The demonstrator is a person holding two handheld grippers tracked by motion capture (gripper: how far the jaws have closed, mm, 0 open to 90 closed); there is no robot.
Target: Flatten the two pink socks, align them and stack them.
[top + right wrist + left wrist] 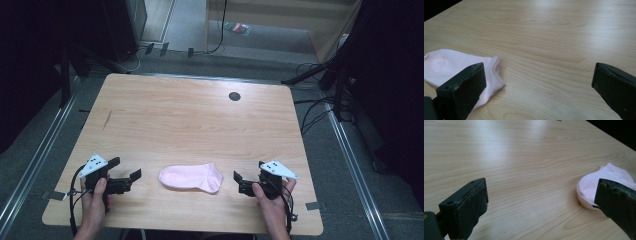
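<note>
Pink sock [192,177] between gaping tools

- Setting: a laboratory or recording studio, not a home.
- Bench [190,115]: bare light wood, standing on grey carpet.
- Beside the bench: metal floor rails [350,165] along both sides.
- Beyond the bench: loose cables [310,107], black stand legs [305,75], dark curtains [30,60].

- The left gripper [540,207] is hovering with its two black jaws standing wide apart, nothing between them
- A pink sock [596,182] is lying on the wooden table [524,157], partly hidden behind the right-hand jaw
</note>
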